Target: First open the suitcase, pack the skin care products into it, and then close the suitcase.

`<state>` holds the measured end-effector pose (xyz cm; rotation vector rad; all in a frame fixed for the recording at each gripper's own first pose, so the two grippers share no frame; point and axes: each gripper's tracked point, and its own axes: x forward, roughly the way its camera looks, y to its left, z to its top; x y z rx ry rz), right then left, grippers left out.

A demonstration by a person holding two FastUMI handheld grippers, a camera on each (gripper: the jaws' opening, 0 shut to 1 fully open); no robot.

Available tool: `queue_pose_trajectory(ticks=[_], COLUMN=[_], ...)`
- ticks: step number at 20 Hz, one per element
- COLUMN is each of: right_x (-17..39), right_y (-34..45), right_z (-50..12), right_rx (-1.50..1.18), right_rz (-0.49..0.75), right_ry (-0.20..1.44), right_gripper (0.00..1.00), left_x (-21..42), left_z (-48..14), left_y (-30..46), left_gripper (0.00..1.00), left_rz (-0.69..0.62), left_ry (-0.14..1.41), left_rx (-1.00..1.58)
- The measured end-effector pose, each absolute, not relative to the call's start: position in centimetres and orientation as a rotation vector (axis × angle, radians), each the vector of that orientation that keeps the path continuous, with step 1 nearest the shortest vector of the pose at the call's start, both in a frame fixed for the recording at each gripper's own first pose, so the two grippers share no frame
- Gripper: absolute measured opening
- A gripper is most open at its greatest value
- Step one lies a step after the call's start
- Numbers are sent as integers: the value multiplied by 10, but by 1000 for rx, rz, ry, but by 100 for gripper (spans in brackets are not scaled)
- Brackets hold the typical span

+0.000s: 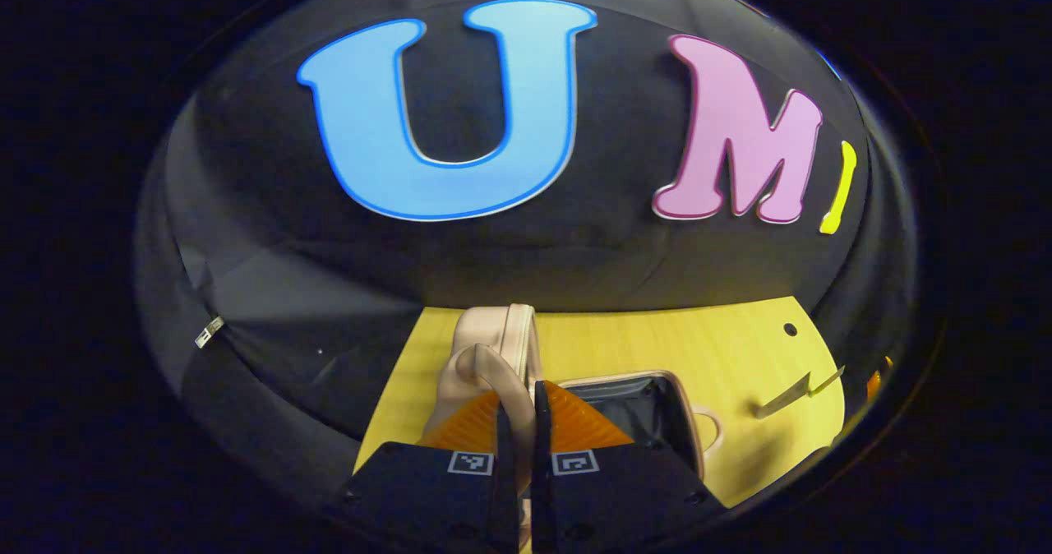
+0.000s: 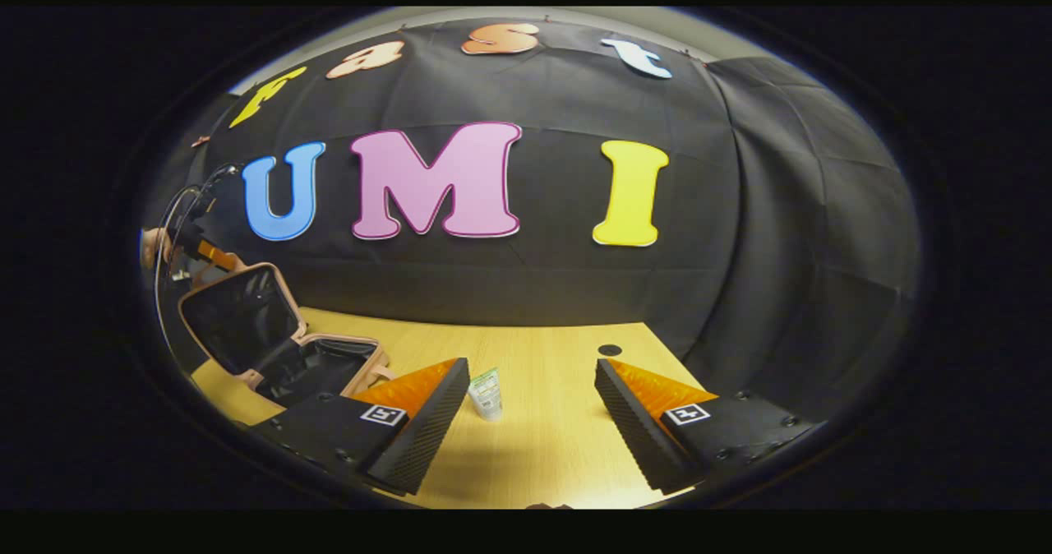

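Right now your desk, pale yellow wood, fills the lower middle of the right gripper view, with a small dark round hole near its far edge. At the lower left of that view the suitcase lies open on the desk: its pink lid stands raised and tilted back, showing a dark lining, and the base beside it is dark inside too. In the left gripper view the same suitcase sits at lower centre, the lid seen edge-on as a pink slab and the dark tray just right of it.

Your left gripper has its jaws drawn close together on the pink handle of the lid, both fingers pressing on it. In the right gripper view you can see that gripper far off at the upper left edge, with your hand on it, above the raised lid.

Your right gripper hovers over the desk with its jaws wide apart, holding nothing. Between them, nearer the left finger in the frame, stands the skin care tube, small and pale with a green band, upright on its cap, apart from both fingers and well right of the suitcase.
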<state>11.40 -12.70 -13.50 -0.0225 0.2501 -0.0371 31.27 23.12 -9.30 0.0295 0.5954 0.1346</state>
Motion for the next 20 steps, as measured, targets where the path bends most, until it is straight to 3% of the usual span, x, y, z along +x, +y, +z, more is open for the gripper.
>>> queue_pose_trajectory(ticks=[6, 11, 15, 17, 19, 20], right_x=[111, 98, 90, 90, 92, 93], right_y=[-98, -84, -96, -106, -117, -125], right_z=[-169, -215, -222, -216, -210, -206], right_rx=[-40, -39, -68, -71, -63, -57], right_rz=[-117, -176, -225, -244, -255, -261], right_ry=[287, 369, 369, 347, 331, 322], right_gripper=[98, 96, 97, 96, 96, 96], left_x=[312, 335, 334, 325, 319, 315], left_z=[-184, -280, -308, -291, -248, -215], left_y=[395, 439, 452, 463, 470, 461], left_gripper=[11, 11, 13, 29, 44, 72], left_rz=[285, 258, 310, 388, 426, 426], left_ry=[621, 677, 680, 678, 582, 522], left_rx=[-65, -203, -264, -186, -57, 3])
